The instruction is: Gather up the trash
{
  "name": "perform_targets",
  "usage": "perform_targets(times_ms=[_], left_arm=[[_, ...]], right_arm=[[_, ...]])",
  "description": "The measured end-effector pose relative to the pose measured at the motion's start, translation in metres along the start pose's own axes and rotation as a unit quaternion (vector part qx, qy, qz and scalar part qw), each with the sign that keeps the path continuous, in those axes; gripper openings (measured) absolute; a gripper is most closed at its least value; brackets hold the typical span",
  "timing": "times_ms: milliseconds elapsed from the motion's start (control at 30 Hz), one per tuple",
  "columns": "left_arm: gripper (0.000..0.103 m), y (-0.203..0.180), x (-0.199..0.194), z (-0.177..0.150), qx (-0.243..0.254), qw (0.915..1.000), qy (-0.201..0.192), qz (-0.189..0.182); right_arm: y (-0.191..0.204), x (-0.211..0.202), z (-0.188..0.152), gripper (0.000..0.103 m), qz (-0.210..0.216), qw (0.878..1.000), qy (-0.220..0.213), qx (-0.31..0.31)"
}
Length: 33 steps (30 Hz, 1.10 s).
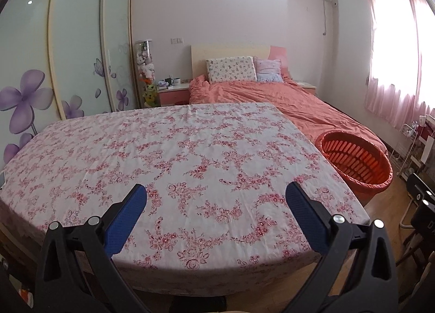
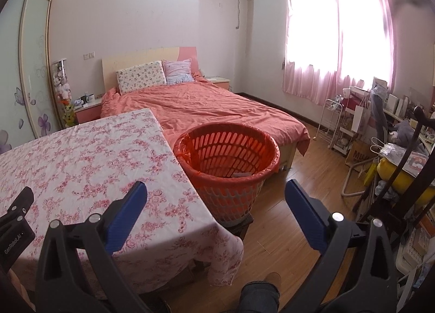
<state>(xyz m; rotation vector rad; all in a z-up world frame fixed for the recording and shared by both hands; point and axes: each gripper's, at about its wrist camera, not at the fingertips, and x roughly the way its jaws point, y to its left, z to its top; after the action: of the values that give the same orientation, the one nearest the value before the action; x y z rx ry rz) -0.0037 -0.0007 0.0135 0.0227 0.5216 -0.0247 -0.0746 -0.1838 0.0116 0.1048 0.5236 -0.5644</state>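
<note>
A white slotted basket lined with an orange bag (image 2: 228, 160) stands on a low stool right of the table; it also shows in the left wrist view (image 1: 356, 160). Something pale lies at its bottom. The table has a pink floral cloth (image 1: 174, 160) (image 2: 81, 166); I see no trash on it. My left gripper (image 1: 216, 199) is open and empty above the table's near edge. My right gripper (image 2: 216, 199) is open and empty, hovering over the table's right corner and the basket's near side. The left gripper's body (image 2: 16, 220) shows at the left edge of the right wrist view.
A bed with an orange cover (image 2: 206, 109) lies behind the table and basket. A wardrobe with sliding doors (image 1: 68, 49) stands left. A white rack (image 2: 333, 122), chair and cluttered desk (image 2: 402, 150) fill the right side. Wooden floor (image 2: 293, 177) lies between.
</note>
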Motion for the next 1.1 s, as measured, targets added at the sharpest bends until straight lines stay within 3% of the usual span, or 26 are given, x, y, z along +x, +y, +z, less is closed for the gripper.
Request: perform_targets(times_ms=[267,1100], left_arm=[[0.101,0.0006,0.0019,-0.0036,-0.007,0.9997,0.022,-0.005],[0.101,-0.0029,-0.0049,0.0007,-0.011,0.9997,0.018,-0.016]], right_arm=[[0.0003,0.0009,-0.0018,0.099,-0.003,1.000,0.014,0.004],[-0.0058,-0.0029,-0.0012,0.099,0.003,1.000,0.022,0.017]])
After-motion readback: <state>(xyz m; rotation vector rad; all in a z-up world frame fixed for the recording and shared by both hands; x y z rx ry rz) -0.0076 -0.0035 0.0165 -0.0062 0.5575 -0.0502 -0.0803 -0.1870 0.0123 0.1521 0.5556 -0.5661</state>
